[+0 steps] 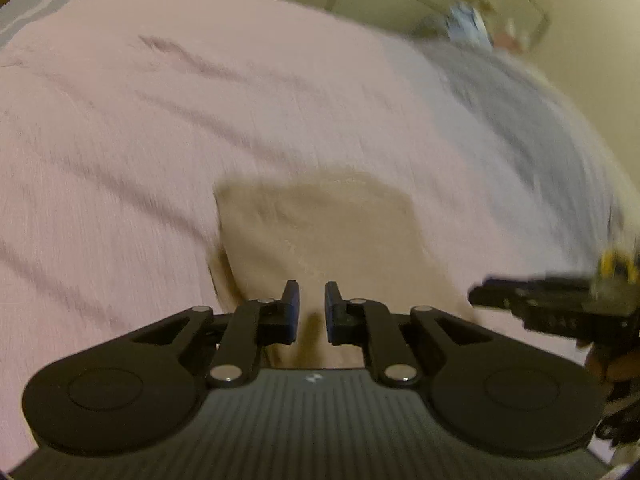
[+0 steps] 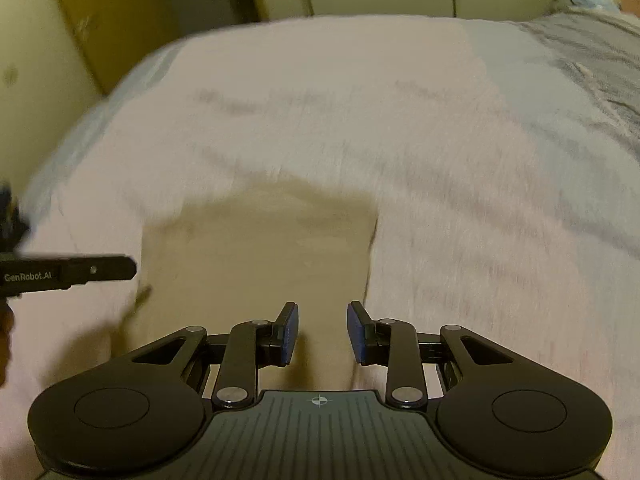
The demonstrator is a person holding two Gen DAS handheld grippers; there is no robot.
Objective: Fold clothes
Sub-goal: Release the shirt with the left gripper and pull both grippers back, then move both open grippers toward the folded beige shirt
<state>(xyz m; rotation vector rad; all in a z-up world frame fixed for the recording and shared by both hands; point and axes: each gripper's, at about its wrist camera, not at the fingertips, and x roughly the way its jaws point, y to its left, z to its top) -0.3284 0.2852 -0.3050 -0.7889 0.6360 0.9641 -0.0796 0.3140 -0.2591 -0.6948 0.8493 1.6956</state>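
Left wrist view shows the folded tan cloth [image 1: 320,232] lying on the pink bed [image 1: 120,160], with the left hand-held gripper [image 1: 312,312] and right hand-held gripper [image 2: 322,334] both released above its near edge.

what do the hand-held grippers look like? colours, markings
Both match: left hand-held gripper and right hand-held gripper have matte black linkage arms, silver pivot pins, blue finger pads, round side housings and a ribbed grey body. White "GenRobot.AI" lettering marks the left one's side.
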